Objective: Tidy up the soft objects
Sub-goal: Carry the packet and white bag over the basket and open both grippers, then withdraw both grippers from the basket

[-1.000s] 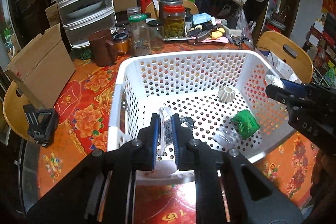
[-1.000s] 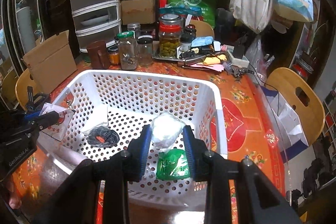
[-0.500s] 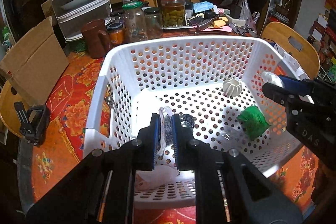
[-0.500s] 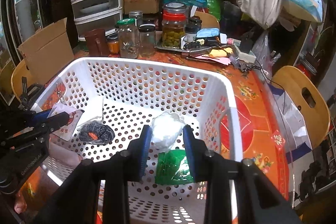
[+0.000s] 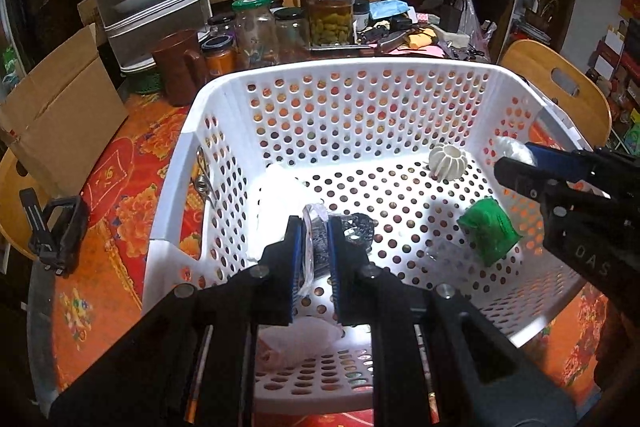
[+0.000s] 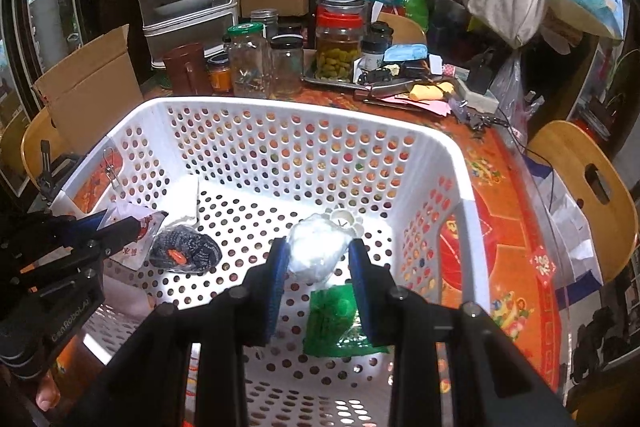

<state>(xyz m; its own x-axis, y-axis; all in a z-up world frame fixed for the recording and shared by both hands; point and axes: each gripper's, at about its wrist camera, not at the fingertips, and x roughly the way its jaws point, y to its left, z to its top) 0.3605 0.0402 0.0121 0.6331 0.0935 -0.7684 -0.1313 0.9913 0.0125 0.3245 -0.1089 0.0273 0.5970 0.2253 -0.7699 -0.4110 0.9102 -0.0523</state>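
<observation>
One orange patch (image 6: 176,255) (right view only) marks the dark bundle (image 6: 186,257)

Both views sharp in the centre, heavy fisheye bending, black vignette in all corners. Light comes from overhead: white basket (image 5: 240,107) is bright, its floor slightly blown out near the near rim in the right wrist view. Soft shadow of the right claw (image 5: 516,163) falls on the basket floor beside the green packet (image 5: 488,231). Tabletop (image 5: 120,187) colours saturated. Far shelves and left edge dim, murky. Near claw arms black, little detail. No motion blur.
</observation>
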